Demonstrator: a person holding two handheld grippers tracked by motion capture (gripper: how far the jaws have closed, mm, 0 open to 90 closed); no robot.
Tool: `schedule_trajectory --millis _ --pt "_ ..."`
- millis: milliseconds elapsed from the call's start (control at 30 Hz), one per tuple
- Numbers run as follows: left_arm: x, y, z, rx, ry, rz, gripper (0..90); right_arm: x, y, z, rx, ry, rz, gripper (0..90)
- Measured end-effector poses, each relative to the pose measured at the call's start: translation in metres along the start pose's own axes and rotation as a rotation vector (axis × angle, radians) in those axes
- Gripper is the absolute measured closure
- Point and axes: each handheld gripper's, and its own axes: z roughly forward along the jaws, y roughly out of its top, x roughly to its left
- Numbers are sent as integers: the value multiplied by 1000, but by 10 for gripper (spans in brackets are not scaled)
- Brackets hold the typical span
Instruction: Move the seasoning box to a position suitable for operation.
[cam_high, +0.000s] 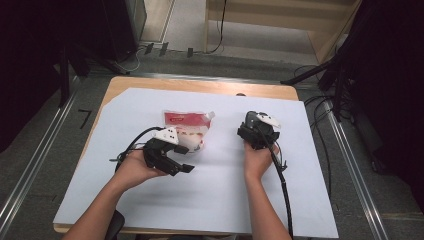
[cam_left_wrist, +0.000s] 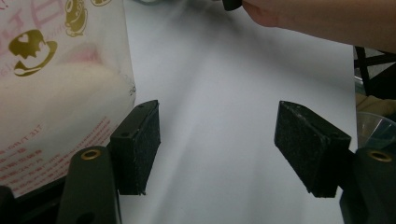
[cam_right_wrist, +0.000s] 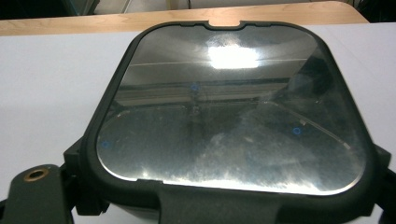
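The left tongs (cam_left_wrist: 217, 149) gape open just beside the soft white-and-pink printed plastic pouch (cam_high: 186, 129) on the white-covered counter (cam_high: 210, 200); right tongs' (cam_high: 257, 131) state unclear. The pouch looks light and crinkly; pinch an edge.

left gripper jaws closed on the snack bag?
No: in the left gripper view the left gripper is open with bare table between, the snack bag lying beside one jaw.
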Motion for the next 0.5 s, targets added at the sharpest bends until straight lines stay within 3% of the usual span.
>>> schedule_trajectory --millis 267,500 --pt "0 0 0 3 -2 -1 328 -1 1 -2 -2 5 -58 159" --pt "1 0 0 3 -1 -4 328 -5 4 -4 13 21 -73 160"
